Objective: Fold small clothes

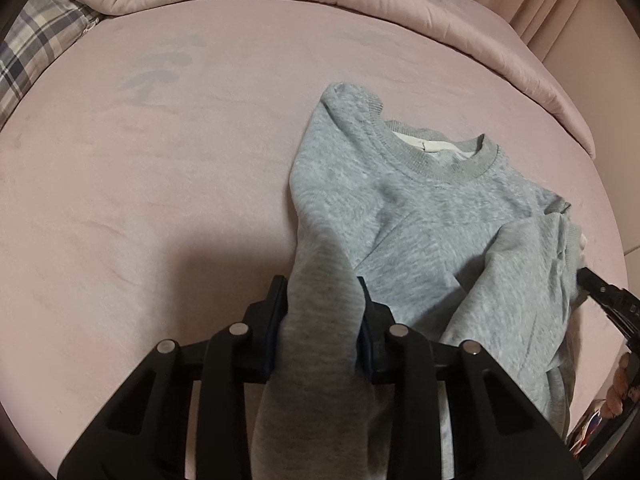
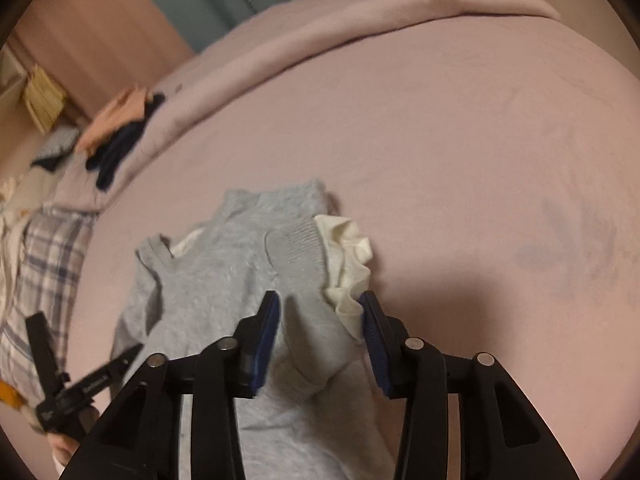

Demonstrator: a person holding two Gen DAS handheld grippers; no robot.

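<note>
While one grey sweatshirt (image 1: 420, 216) lies on the pink bed cover (image 1: 160, 200), collar pointing to the far side and a white frilled layer (image 2: 352, 264) showing at one cuff, two grippers work on it. The left gripper (image 1: 322, 300) pinches a grey fold of it between narrow jaws, and the right gripper (image 2: 320, 320) has its jaws narrow around the sleeve cuff, pads seeming apart from the cloth. Around it I count one rolled pink quilt (image 1: 360, 4), one checked cloth (image 1: 36, 52), and a small heap of dark clothes (image 2: 116, 148).
</note>
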